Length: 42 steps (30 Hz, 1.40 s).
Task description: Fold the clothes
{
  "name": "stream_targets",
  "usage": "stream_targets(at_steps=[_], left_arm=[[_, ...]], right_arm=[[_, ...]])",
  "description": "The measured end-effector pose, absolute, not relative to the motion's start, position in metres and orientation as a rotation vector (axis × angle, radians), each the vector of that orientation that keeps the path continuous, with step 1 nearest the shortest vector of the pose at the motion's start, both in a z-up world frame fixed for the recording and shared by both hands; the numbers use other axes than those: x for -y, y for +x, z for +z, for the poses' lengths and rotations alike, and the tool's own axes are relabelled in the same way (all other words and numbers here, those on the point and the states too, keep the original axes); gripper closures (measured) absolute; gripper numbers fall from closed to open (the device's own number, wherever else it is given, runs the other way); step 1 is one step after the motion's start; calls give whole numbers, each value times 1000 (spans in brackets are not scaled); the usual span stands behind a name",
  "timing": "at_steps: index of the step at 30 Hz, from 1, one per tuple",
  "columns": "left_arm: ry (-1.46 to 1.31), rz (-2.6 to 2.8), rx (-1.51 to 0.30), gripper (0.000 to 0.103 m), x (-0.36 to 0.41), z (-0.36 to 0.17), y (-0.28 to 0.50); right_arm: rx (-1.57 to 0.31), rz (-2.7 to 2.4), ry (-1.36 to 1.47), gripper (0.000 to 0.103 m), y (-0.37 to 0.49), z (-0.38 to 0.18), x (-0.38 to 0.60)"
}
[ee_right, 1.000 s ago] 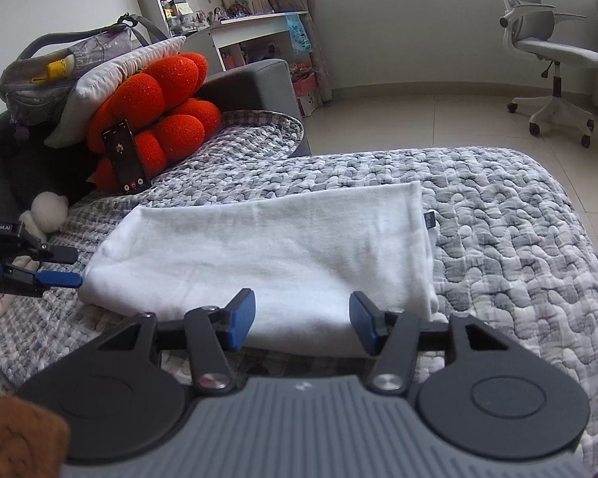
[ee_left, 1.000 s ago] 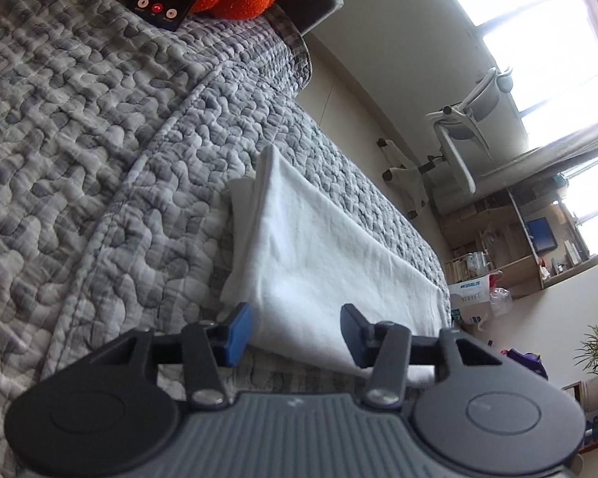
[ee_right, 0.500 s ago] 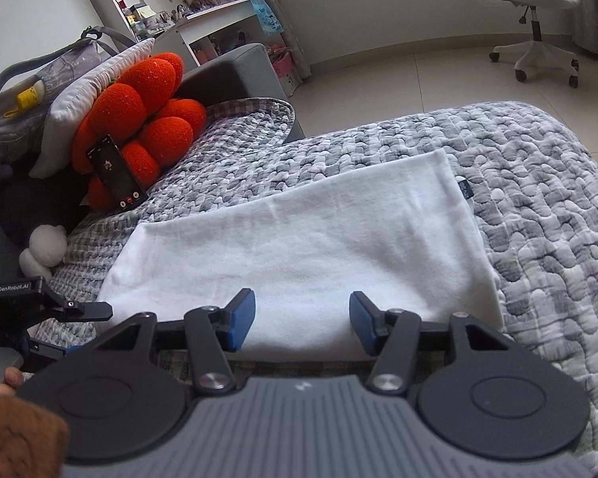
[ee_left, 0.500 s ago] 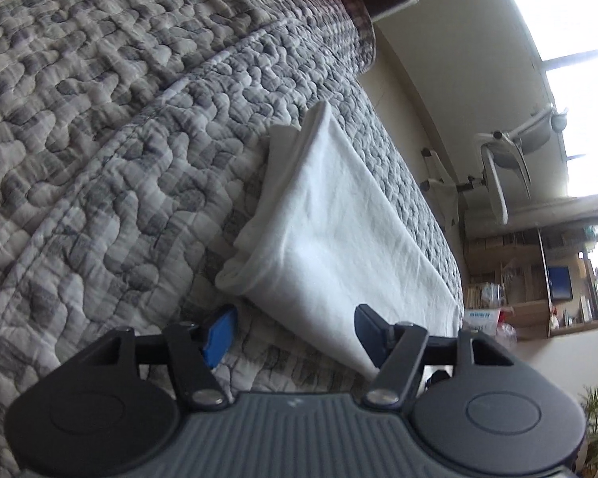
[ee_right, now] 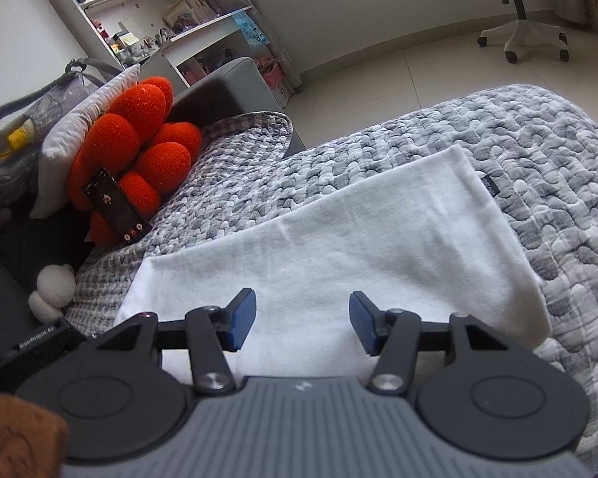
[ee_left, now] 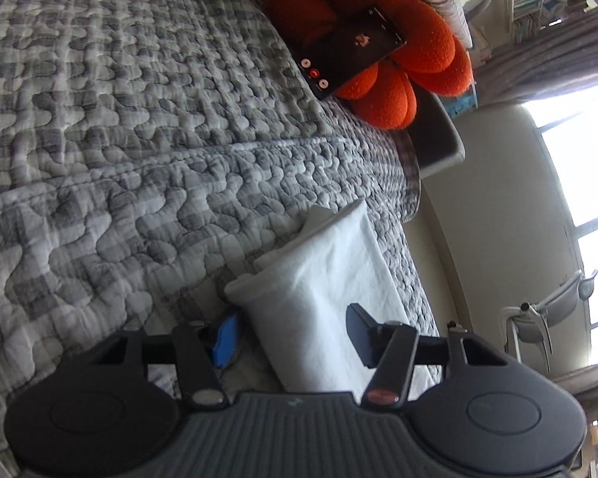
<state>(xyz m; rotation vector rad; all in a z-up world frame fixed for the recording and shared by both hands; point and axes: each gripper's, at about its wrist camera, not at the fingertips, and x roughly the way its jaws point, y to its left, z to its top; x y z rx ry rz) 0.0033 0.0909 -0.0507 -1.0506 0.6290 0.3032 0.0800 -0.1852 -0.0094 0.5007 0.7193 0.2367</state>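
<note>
A white garment, already folded into a long strip, is laid across a grey quilted bedspread. The left gripper is set at the strip's short end, its jaws having just been narrowing, with layered cloth between them but not visibly pinched. The right gripper is held over the near long edge, jaws part open and empty. Only the top layer may be caught, spoiling the fold. Counted: one garment, two grippers, one orange cushion, one phone.

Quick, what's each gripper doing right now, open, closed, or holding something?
Left gripper: open, jaws just closing around the white cloth's end, no grip yet.
Right gripper: open, above the cloth, holding nothing.
</note>
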Motion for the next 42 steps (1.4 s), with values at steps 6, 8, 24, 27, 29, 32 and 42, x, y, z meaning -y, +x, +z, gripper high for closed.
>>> stream_targets(at_steps=[6, 8, 24, 27, 29, 32, 42], left_arm=[[-1049, 379, -578, 60, -82, -53, 3], [-1041, 402, -570, 65, -80, -53, 2], [-944, 390, -498, 83, -64, -44, -3], [-922, 366, -476, 86, -61, -40, -3], [-906, 346, -456, 87, -60, -36, -2], [-884, 323, -431, 88, -56, -30, -2], [-754, 200, -308, 91, -32, -9, -8]], right_arm=[[-728, 258, 594, 57, 86, -8, 185], [-730, 261, 599, 60, 88, -8, 182], [-803, 233, 693, 84, 107, -23, 171], [-830, 232, 694, 87, 110, -30, 166], [-845, 225, 673, 97, 111, -34, 163], [-853, 221, 638, 103, 113, -37, 162], [-843, 262, 752, 81, 109, -32, 180]])
